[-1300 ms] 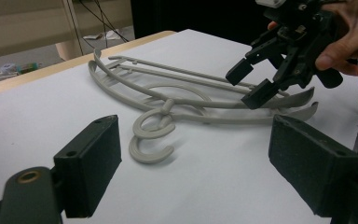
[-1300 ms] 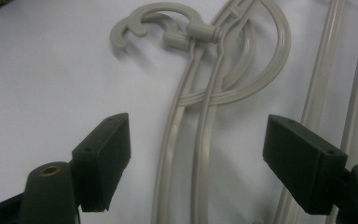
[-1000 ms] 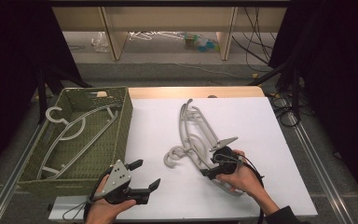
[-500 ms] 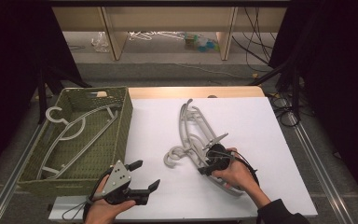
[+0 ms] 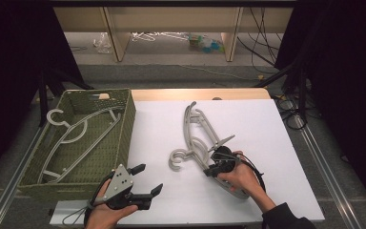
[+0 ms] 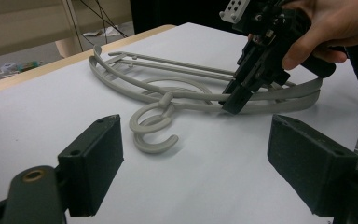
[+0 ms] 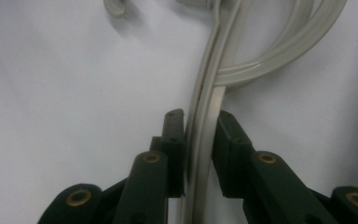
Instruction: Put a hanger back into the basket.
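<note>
Presently the grey hangers (image 5: 198, 138) lie in a small overlapping pile near the middle of the white worktop (image 5: 276, 143), their hooks curling toward the person's side. The right gripper (image 5: 213, 168) sits on the near end of the pile; its jaws have just been closing, and in the right gripper view the pads press on a hanger arm (image 7: 200, 140) from both sides. That arm runs straight up between the jaws and meets the curved bars of the pile beyond. A second hook (image 6: 151, 133) rests on the sheet just beside the clamped arm, touching its neighbour.

Left of the hangers and nearer the person, the left gripper (image 5: 145, 179) hovers over the worktop's front edge with its jaws spread wide and nothing between them, well apart from the pile. Its cable trails off the front edge.

Farther left of the hangers stands a green woven basket (image 5: 124, 129), against the worktop's left edge, with another grey hanger (image 5: 76, 138) lying slantwise inside.

Beyond the hangers a strip of bare wood shows at the worktop's far edge. Behind that is a grey floor, pale shelving legs (image 5: 116, 33) with scattered items beneath, dark curtains on both sides and cables at the right.
</note>
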Motion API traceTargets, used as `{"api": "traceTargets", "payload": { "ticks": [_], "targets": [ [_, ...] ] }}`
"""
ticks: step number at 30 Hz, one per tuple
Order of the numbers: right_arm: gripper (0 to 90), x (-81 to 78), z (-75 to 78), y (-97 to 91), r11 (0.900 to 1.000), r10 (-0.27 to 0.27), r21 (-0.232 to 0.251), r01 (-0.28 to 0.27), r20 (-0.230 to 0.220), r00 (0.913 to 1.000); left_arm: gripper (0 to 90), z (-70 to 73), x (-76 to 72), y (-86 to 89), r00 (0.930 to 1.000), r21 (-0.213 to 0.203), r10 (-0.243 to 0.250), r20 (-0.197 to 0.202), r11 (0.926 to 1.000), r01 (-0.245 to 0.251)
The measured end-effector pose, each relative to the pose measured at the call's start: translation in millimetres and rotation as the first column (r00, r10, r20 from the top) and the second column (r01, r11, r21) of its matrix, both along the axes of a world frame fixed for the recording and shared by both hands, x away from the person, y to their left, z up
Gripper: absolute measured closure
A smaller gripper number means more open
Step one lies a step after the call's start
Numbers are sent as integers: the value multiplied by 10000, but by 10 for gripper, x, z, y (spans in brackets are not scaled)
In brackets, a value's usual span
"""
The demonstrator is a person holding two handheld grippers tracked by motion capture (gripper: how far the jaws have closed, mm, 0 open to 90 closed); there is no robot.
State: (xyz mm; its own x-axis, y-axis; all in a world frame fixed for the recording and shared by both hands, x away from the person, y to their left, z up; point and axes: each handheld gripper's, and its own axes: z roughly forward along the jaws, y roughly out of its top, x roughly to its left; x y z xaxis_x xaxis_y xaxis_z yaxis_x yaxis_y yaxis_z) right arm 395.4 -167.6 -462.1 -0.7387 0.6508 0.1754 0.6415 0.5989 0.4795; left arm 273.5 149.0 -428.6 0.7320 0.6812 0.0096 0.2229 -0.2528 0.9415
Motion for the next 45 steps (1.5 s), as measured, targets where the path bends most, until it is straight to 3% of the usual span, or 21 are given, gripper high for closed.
{"api": "traceTargets", "payload": {
  "ticks": [3,12,23,33,39,43,45],
  "targets": [
    [764,-17,27,15,9995,170,-266,-168,108,9998,181,-9,0,-2,10000,92,-20,-62,10000,21],
    [766,-28,116,-56,9997,168,-183,-166,73,9998,182,-19,8,1,9999,87,-5,-127,10000,6],
    [763,-25,37,-17,9959,324,-845,-338,-171,9993,182,-40,8,-13,9996,290,-189,-227,9994,195],
    [782,-10,114,-72,9983,294,-499,-310,-329,9990,182,-51,10,-20,9991,378,-261,-342,9989,274],
    [787,-31,210,-121,9965,617,-557,-628,-219,9979,183,-52,16,-11,9992,394,-203,-331,9990,216],
    [791,-75,366,-220,9964,820,-244,-817,99,9966,188,-39,20,14,9997,387,-63,-233,9992,72],
    [806,-92,468,-325,9960,875,130,-881,430,9952,189,-39,24,22,9998,371,-28,-207,9993,36]
  ]
}}
